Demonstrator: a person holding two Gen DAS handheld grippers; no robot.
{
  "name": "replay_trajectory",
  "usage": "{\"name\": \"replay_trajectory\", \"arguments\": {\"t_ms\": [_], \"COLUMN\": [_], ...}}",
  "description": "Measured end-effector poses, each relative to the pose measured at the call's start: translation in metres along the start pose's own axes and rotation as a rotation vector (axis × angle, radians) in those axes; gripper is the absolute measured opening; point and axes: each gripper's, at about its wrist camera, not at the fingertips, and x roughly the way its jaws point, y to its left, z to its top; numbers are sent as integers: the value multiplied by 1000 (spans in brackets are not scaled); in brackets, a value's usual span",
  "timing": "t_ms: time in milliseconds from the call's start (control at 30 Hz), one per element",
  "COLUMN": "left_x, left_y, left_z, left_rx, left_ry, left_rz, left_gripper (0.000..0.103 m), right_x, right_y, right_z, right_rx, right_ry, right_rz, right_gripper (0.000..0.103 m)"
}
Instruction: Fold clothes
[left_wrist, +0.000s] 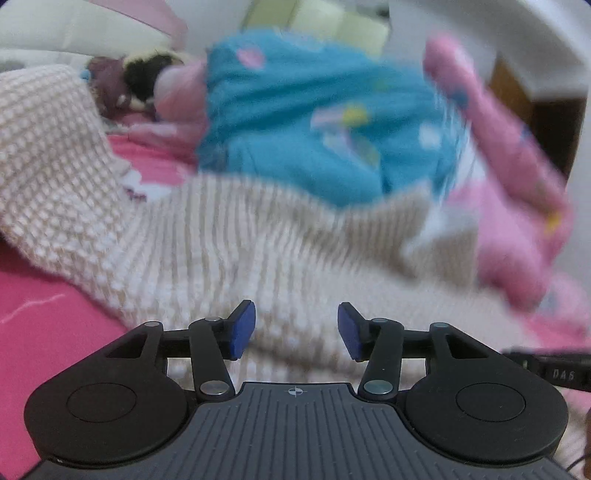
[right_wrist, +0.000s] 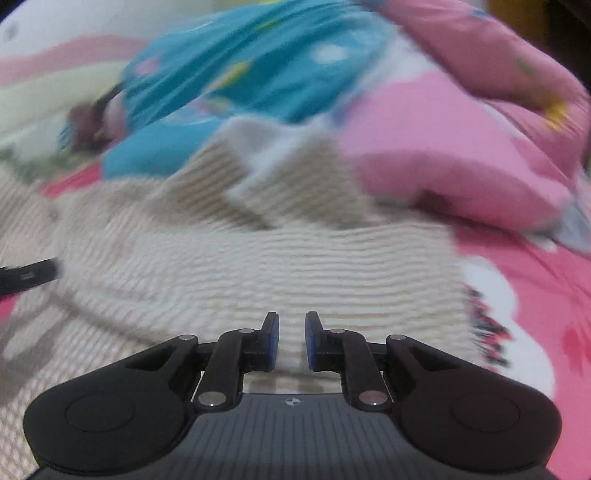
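A cream knitted sweater (left_wrist: 221, 251) lies spread over a pink bed sheet (left_wrist: 37, 332). Its ribbed part runs across the middle of the left wrist view. My left gripper (left_wrist: 296, 328) hovers just over the knit with its blue pads well apart and nothing between them. In the right wrist view the same sweater (right_wrist: 258, 258) fills the middle, with a folded edge at its far side. My right gripper (right_wrist: 291, 341) is above the ribbed knit, its pads close together with a narrow gap. No cloth is pinched in that gap. Both views are blurred.
A blue patterned quilt (left_wrist: 314, 110) and a pink quilt (left_wrist: 517, 184) are heaped behind the sweater; both show again as blue quilt (right_wrist: 240, 74) and pink quilt (right_wrist: 443, 147). The printed pink sheet (right_wrist: 535, 295) lies bare at right. A black tool part (right_wrist: 26, 277) pokes in at the left edge.
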Motion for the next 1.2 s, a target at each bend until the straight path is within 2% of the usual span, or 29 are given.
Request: {"name": "replay_trajectory", "arguments": {"t_ms": [100, 267, 367, 400, 500, 567, 633, 700, 767, 1200], "left_x": [9, 9, 9, 9, 9, 8, 8, 9, 9, 8], "left_y": [4, 8, 12, 13, 16, 17, 18, 18, 19, 22], "left_z": [-3, -3, -3, -3, -3, -3, -3, -3, -3, -3], "left_rx": [-13, -34, -47, -53, -73, -77, -81, -84, -87, -99], "left_ry": [52, 54, 51, 51, 49, 49, 49, 49, 49, 49], "left_rz": [26, 16, 7, 3, -10, -13, -16, -18, -21, -34], "left_gripper": [49, 49, 49, 49, 49, 49, 49, 49, 49, 49], "right_x": [13, -15, 18, 22, 9, 0, 8, 30, 33, 29], "right_y": [21, 50, 75, 80, 82, 86, 95, 96, 93, 106], "right_z": [-5, 11, -6, -9, 9, 14, 16, 8, 4, 0], "right_rx": [-70, -56, -146, -176, -124, -116, -127, -105, -91, -153], "right_ry": [14, -80, 2, -6, -5, -45, -37, 21, 2, -6], "right_rz": [-62, 71, 83, 69, 88, 127, 137, 158, 171, 127], "right_gripper": [15, 15, 15, 15, 16, 15, 15, 16, 16, 17]}}
